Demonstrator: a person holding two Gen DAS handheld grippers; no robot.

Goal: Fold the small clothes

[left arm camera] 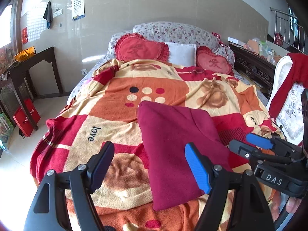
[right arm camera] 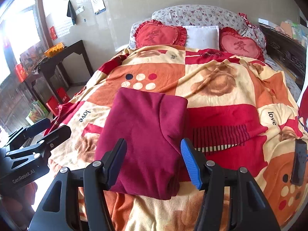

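Note:
A dark red garment [left arm camera: 173, 144] lies folded into a flat rectangle on the patterned blanket [left arm camera: 107, 104] near the foot of the bed; it also shows in the right wrist view [right arm camera: 146, 138]. My left gripper [left arm camera: 150, 165] is open and empty, hovering above the garment's near left side. My right gripper [right arm camera: 154, 161] is open and empty, hovering over the garment's near edge. The right gripper also shows at the right of the left wrist view [left arm camera: 248, 144]. The left gripper shows at the left of the right wrist view [right arm camera: 50, 127].
Two red heart cushions [left arm camera: 142, 47] and a white pillow [left arm camera: 182, 54] lie at the bed's head. A dark side table [left arm camera: 28, 71] with a yellow basket stands left. Red boxes [left arm camera: 26, 116] sit on the floor. A white chair [left arm camera: 286, 104] with red cloth stands right. A dark object [right arm camera: 299, 161] lies on the blanket.

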